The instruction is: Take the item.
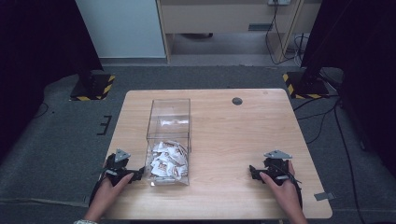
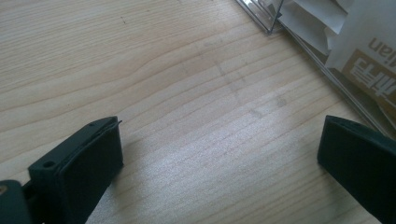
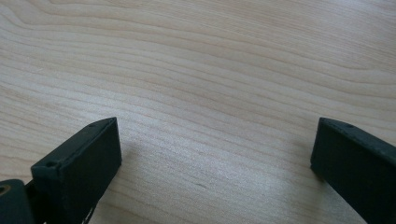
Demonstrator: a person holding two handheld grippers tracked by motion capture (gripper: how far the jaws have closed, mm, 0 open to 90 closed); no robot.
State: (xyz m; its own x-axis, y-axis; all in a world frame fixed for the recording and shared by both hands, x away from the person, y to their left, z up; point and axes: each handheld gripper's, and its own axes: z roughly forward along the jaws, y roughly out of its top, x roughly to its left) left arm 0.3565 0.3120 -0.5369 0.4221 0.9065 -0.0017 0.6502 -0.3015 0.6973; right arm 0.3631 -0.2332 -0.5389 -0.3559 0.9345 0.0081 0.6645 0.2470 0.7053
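Tools: left tool (image 1: 138, 174), right tool (image 1: 252, 171) spread, empty | box (image 1: 168, 112) of packets (image 1: 168, 159) beside left | table (image 1: 233, 135)

A light wooden table (image 1: 243, 140) stands on grey carpet (image 1: 60, 140), with dark curtains (image 1: 37, 42) at both sides.

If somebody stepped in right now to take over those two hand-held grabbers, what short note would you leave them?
Left gripper: open, nothing held, resting on the table just beside the clear box.
Right gripper: open, nothing held, on bare wood at the table's right.
Things: white sachets piled in the near end of the clear box; its far end looks nearly bare.
Done: no sachet lies outside the box.
Left: probably reach in for a sachet; the left gripper is closest.
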